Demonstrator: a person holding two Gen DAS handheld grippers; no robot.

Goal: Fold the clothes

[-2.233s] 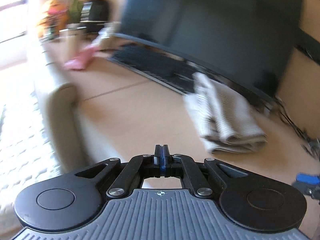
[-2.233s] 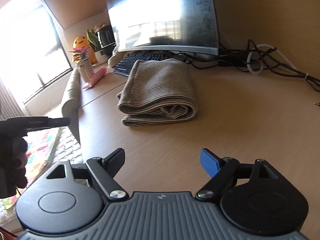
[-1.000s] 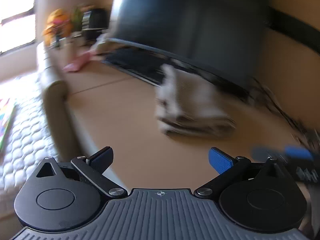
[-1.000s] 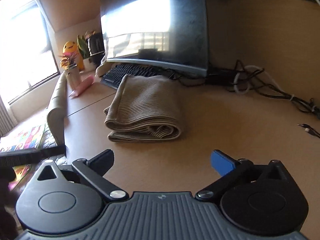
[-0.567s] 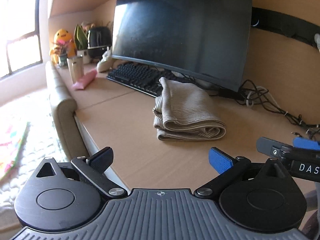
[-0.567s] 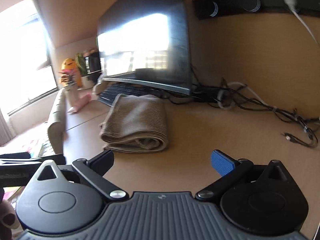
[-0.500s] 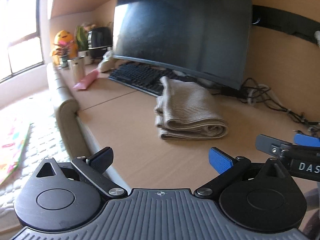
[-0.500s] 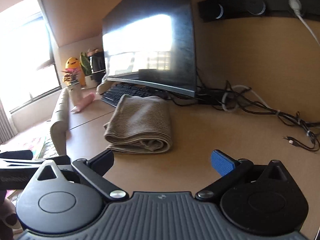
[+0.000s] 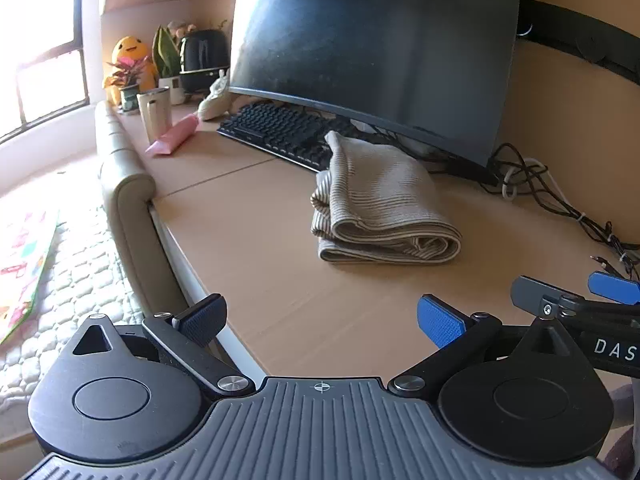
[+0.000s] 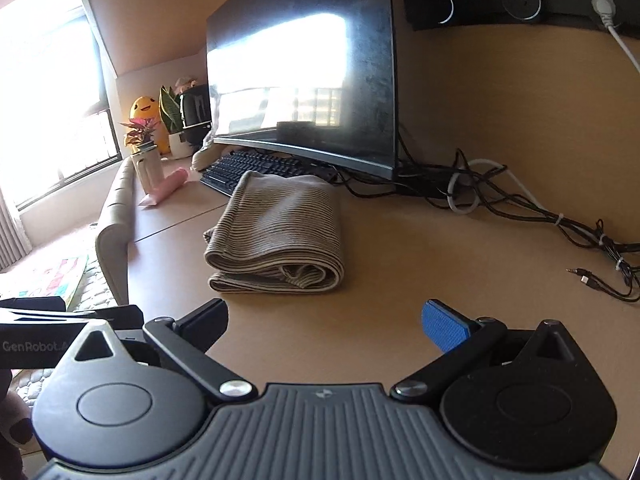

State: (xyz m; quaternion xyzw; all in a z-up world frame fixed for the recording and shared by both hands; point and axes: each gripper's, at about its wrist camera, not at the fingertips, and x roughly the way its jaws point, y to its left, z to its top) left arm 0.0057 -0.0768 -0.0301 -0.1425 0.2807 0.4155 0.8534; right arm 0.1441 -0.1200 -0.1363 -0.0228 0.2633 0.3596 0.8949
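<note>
Left wrist view, right tongs (image 9: 576, 294) cut off, folded garment (image 9: 384, 208) behind.

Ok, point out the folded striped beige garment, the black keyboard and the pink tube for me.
Folded striped beige garment (image 10: 280, 224), right wrist view, top layer.
Black keyboard (image 9: 276, 128), left wrist view, key rows.
Pink tube (image 9: 174, 141), left wrist view, mid-body.

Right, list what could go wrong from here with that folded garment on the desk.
1. The striped folded garment lies with its far edge at the keyboard; pushing it back could shove the keys.
2. The loose cables trail across the desk to its right; the right gripper, open, could snag them.
3. The left gripper hangs open near the desk's front edge; dragging the garment that way could tip it off.
</note>
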